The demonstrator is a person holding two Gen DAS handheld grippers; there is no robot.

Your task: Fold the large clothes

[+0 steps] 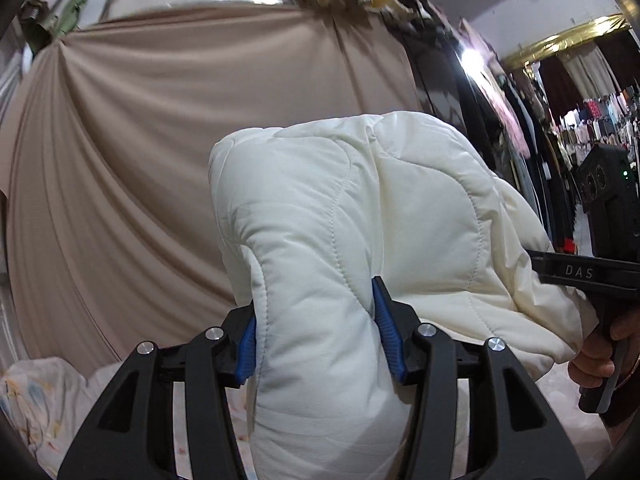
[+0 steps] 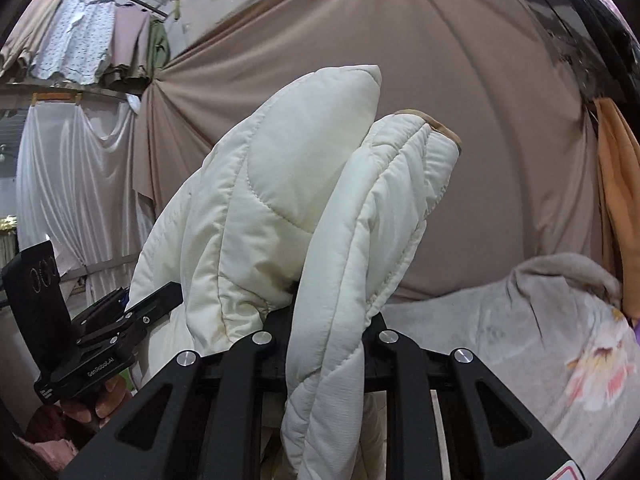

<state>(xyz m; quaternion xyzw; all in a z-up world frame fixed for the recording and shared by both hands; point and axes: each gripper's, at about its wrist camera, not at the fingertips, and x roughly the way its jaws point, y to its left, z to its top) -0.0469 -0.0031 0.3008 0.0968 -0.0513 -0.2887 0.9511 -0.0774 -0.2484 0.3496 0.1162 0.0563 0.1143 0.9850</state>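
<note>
A cream quilted jacket [image 1: 360, 208] hangs lifted between both grippers. In the left wrist view my left gripper [image 1: 316, 324] is shut on a thick padded fold of it, and the blue pads [image 1: 386, 336] press in from both sides. At the right edge a hand holds my right gripper [image 1: 580, 272], which reaches into the jacket's far side. In the right wrist view my right gripper [image 2: 332, 320] is shut on a ribbed, tan-edged part of the jacket [image 2: 372, 220]; the cloth hides its fingertips. My left gripper [image 2: 132, 316] shows at the left, its tips hidden by the jacket.
A beige curtain [image 1: 140, 140] fills the background. A grey floral blanket [image 2: 540, 340] lies low on the right, pale patterned bedding [image 1: 36, 400] low on the left. Clothes hang on a rail [image 2: 80, 40], and an orange cloth [image 2: 616, 200] hangs at the right. A black speaker [image 1: 608, 196] stands to the right.
</note>
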